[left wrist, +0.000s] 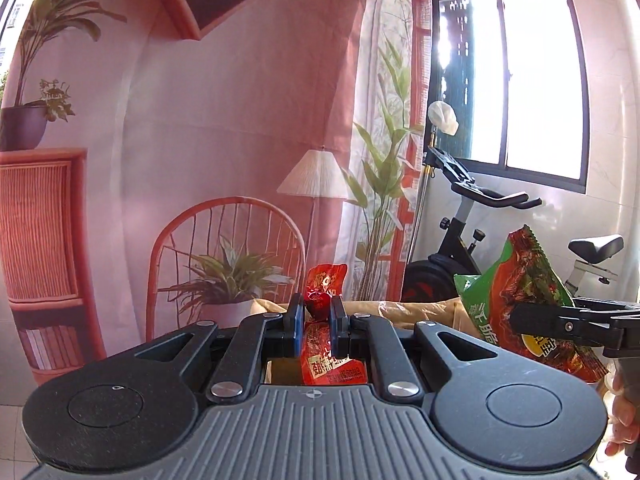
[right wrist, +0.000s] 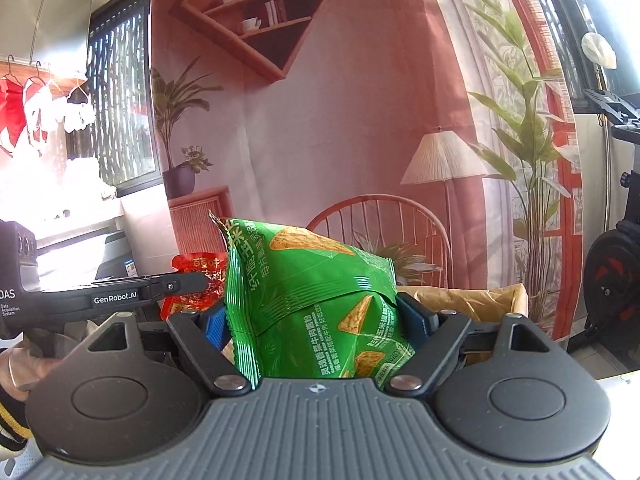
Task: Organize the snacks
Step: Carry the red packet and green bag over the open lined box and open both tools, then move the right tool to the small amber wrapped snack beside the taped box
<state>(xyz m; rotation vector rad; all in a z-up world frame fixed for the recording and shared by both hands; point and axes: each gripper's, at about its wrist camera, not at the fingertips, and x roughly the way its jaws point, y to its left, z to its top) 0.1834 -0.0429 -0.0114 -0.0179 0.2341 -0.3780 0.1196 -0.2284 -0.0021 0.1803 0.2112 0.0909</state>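
Closest to me, my left gripper (left wrist: 315,312) has its blue pads pinched tight on a small red snack packet (left wrist: 322,344), which stands upright between the jaws with its crinkled top poking up above them. My right gripper (right wrist: 320,320) has its jaws spread wide, but they're clamped on both sides of a puffy green chip bag (right wrist: 316,300), so that one's held too, tilted a bit with its top corner leaning left.

Both are up in the air, side by side: from the right wrist cam the red packet sits just left of the green bag, nearly touching it. There's a hand (right wrist: 24,364) on the left gripper's handle.

Just beyond the fingers is a box lined with brown paper (right wrist: 476,300), below and behind both snacks. Further back there's a printed backdrop (left wrist: 224,120) with a chair and lamp, plus an exercise bike (left wrist: 472,236) by the window (left wrist: 516,76).
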